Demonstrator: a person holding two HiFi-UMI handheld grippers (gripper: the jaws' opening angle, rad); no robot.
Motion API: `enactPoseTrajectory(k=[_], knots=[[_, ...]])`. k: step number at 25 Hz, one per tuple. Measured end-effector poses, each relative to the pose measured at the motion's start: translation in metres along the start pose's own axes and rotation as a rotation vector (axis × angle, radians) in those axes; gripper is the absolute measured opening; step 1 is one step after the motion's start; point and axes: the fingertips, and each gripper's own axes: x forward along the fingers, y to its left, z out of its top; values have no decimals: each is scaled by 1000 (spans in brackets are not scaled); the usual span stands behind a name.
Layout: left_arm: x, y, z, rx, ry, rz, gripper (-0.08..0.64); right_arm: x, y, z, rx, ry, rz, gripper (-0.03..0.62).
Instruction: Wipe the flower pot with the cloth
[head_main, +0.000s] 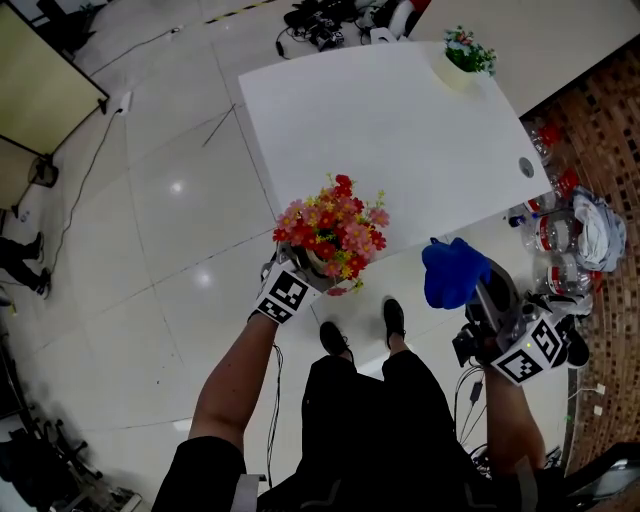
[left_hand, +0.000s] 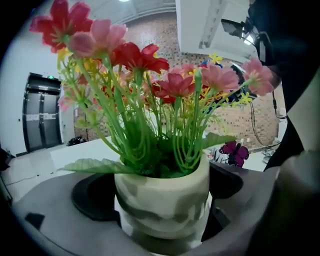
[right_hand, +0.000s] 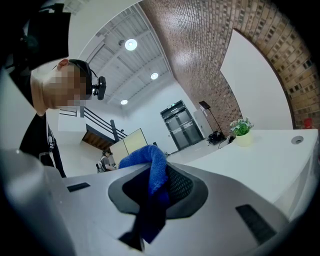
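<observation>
While lifted beside the near edge of the white tabletop (head_main: 400, 140), the flower pot (left_hand: 162, 202) is clamped between the jaws of the left gripper (head_main: 306, 270), which press on both its sides. The blue cloth (right_hand: 152, 172) is pinched in the nearly closed jaws of the right gripper (head_main: 487, 298), apart from the pot.

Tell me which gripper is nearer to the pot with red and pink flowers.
Left. The left gripper has its jaws shut on the flower pot; the right gripper, holding the blue cloth, is apart from the pot, to its right.
</observation>
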Motion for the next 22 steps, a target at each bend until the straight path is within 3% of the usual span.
enactPoseTrajectory(k=[7,12,22], knots=[[-7,-4,-4,-5,8,7,545,2,1,-2,27,14,36,54],[-12,-7,-19,24,63,17,545,8,10,-2,26,26,62,54],[-61,-3,-19,-131,-25,128,545,4,4,-2,50,15,66,54]])
